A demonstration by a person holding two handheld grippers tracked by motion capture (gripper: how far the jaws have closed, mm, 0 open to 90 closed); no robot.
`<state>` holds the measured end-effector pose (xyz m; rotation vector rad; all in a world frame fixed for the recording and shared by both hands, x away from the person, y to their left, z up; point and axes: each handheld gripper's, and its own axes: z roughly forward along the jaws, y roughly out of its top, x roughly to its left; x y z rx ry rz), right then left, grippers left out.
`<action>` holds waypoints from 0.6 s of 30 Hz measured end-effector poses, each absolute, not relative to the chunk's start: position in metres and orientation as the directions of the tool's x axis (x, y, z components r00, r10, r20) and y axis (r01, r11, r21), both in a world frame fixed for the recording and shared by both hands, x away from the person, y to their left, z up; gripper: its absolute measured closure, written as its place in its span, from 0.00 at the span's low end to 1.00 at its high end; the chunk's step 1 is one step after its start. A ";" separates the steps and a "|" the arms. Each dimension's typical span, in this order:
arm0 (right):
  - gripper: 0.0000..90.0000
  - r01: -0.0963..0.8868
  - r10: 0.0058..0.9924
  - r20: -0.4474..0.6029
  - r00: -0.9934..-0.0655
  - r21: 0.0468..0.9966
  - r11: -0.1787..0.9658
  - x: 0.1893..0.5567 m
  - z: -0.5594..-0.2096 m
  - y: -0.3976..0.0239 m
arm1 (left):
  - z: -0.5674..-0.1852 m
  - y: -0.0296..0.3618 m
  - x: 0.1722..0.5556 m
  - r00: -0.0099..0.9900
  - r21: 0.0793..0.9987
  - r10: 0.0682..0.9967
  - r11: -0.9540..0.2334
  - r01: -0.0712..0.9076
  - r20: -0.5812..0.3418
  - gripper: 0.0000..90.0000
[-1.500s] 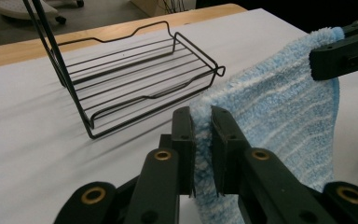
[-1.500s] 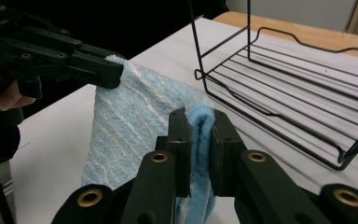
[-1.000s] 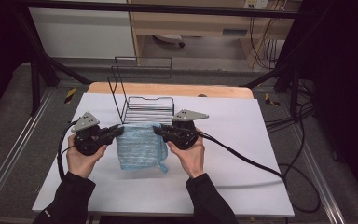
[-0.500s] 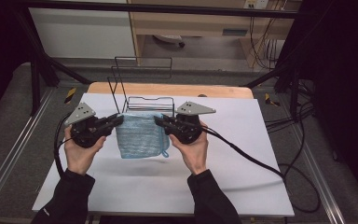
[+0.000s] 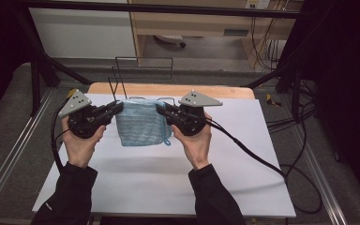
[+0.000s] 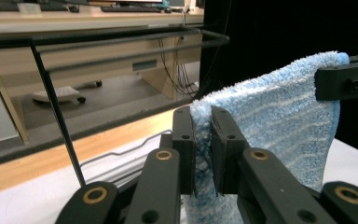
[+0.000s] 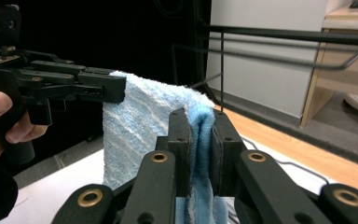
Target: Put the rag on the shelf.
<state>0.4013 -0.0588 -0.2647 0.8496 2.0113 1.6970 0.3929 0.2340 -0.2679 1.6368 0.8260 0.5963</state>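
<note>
Nearest in the high view, two dark sleeves come in from the bottom edge, each hand wrapped around a gripper body above a white table cover (image 5: 159, 187). The left gripper (image 5: 118, 108) and the right gripper (image 5: 161, 109) point their jaws inward at each other, and a light blue towel (image 5: 140, 123) is strung between them, hanging down from the fingertips as a folded sheet clear of the cover, a small loop dangling at its lower corner on the right gripper's side. In the left gripper view, the left gripper (image 6: 202, 140) has its jaws pressed together on one upper corner of the towel (image 6: 279, 121), the terry cloth bunched in the narrow slot between the pads and falling away below them. In the right gripper view, the right gripper (image 7: 200, 140) is clamped the same way on the other upper corner of the towel (image 7: 140, 121), a fold of cloth squeezed between its pads. A cable runs from each gripper away toward the table's edges. Just beyond the fingertips stands a black wire rack (image 5: 143, 70), its thin bars rising behind the towel's top edge, apart from it. Past the rack lie the bare wooden strip of the tabletop (image 5: 215, 91), then grey floor, and a pale wooden cabinet (image 5: 206, 23) at the far wall.
</note>
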 end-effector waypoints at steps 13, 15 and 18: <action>0.91 0.140 0.677 0.054 -0.734 0.987 0.073 0.412 -0.233 -0.061 | -0.237 0.230 0.407 0.614 0.990 0.788 -0.060 0.130 -0.033 0.91; 0.91 0.129 0.680 0.047 -0.732 0.989 0.070 0.414 -0.228 -0.061 | -0.233 0.229 0.409 0.612 0.991 0.790 -0.054 0.119 -0.030 0.91; 0.91 0.115 0.686 0.035 -0.727 0.991 0.071 0.416 -0.220 -0.061 | -0.227 0.228 0.412 0.612 0.994 0.790 -0.045 0.104 -0.028 0.91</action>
